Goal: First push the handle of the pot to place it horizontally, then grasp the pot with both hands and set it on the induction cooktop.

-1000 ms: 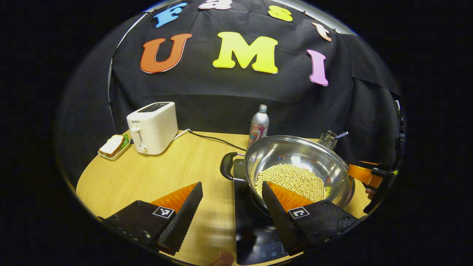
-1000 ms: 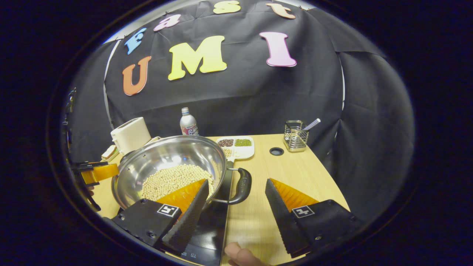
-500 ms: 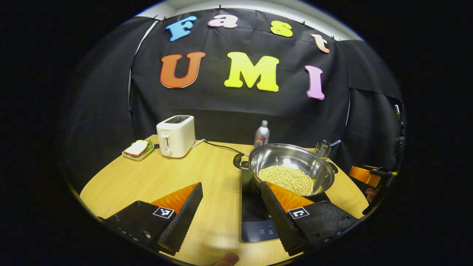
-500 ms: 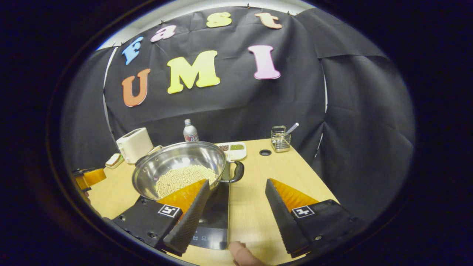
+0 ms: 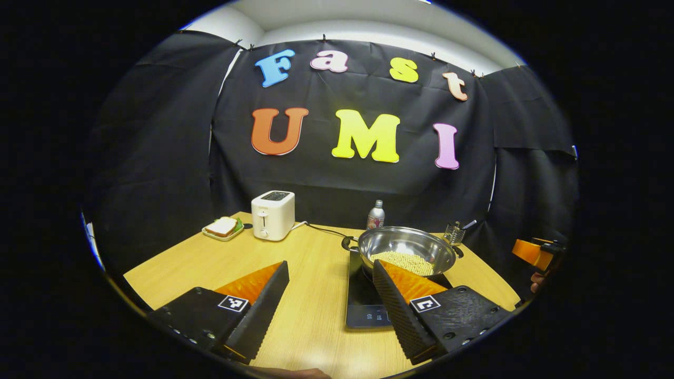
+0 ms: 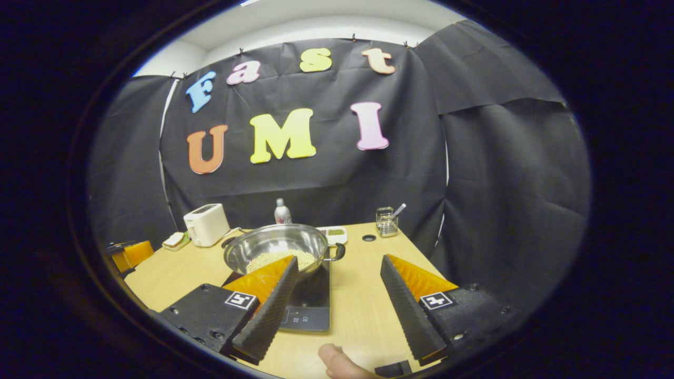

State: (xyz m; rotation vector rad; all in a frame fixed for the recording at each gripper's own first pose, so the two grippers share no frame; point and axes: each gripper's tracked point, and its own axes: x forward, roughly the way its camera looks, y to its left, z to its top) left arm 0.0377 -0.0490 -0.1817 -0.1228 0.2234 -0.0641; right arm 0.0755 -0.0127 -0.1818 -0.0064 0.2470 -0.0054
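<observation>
- The bench [image 5: 200, 263] carries the induction cooktop [image 5: 360, 300], and the pot [image 5: 405, 250] of beans sits on it, handles out to either side; the task looks done.
- The left gripper [image 5: 330, 295] is spread wide, grasping nothing, well short of the pot.
- The right gripper [image 6: 339, 295] is likewise spread and empty.

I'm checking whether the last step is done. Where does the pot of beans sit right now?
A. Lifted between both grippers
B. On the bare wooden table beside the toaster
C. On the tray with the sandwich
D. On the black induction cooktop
D: the pot rests on the induction cooktop, and the left gripper and right gripper are both open, well short of it.
</observation>
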